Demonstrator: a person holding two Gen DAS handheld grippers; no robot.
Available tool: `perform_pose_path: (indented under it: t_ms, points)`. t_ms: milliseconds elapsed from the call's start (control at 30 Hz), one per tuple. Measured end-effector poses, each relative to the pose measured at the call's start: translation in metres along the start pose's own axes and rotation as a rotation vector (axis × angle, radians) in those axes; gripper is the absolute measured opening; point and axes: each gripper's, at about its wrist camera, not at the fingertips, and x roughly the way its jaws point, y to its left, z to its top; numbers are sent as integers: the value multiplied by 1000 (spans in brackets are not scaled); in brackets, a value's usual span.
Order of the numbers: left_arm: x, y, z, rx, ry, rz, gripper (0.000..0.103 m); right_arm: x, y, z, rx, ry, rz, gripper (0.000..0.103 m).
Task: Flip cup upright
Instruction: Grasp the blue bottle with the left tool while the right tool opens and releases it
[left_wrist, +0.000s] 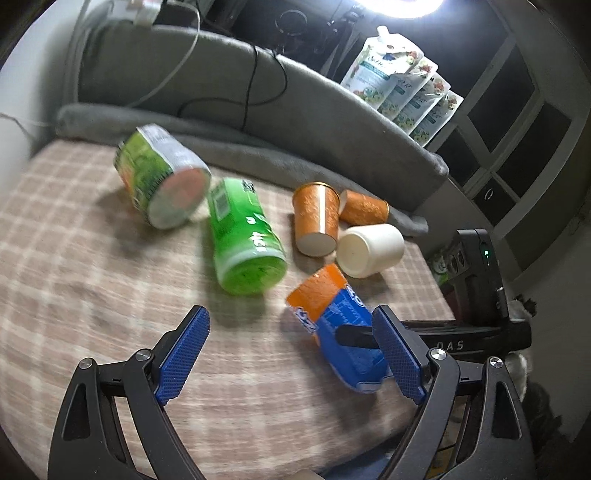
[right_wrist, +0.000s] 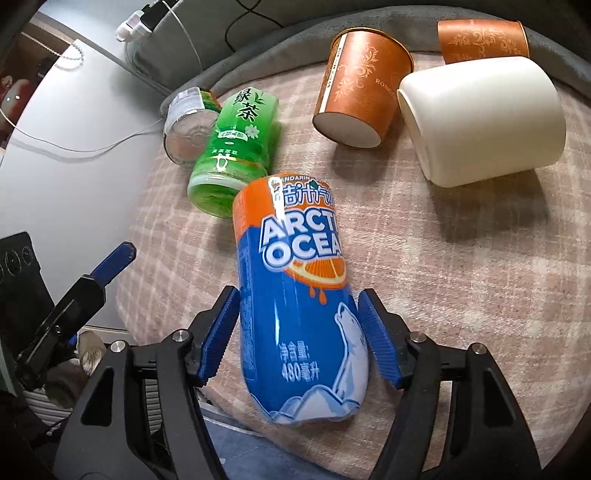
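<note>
A blue and orange "Arctic Ocean" cup (right_wrist: 295, 295) lies on its side on the checked cloth, also in the left wrist view (left_wrist: 332, 325). My right gripper (right_wrist: 299, 339) straddles it, blue pads close against both sides; it shows in the left wrist view (left_wrist: 354, 338) as a black finger on the cup. My left gripper (left_wrist: 291, 354) is open and empty, hovering left of that cup. A green tea cup (left_wrist: 245, 236), a green-labelled cup (left_wrist: 162, 177), two orange paper cups (left_wrist: 317, 221) (left_wrist: 364, 210) and a white cup (left_wrist: 371, 249) lie tipped over behind.
A grey cushioned back (left_wrist: 295, 99) with cables rims the far side of the checked cloth (left_wrist: 74, 258). Refill pouches (left_wrist: 402, 85) lean at the back right. The cloth's edge drops off just below the right gripper (right_wrist: 229, 417).
</note>
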Motion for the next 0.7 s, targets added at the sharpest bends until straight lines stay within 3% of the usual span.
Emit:
perform_pose_path:
  t_ms: [100,367,700]
  points:
    - [8,-1,2,-33,28,-27,88,-3,3,-1,-27,-14,-11,80]
    - [34,-2,4,-159,112,-100,87,-44,10,-19,-88,-133,-43,80]
    - [70,1,6,-349,167,-108,82,-90,-9,-53,-58,-256,-95,80]
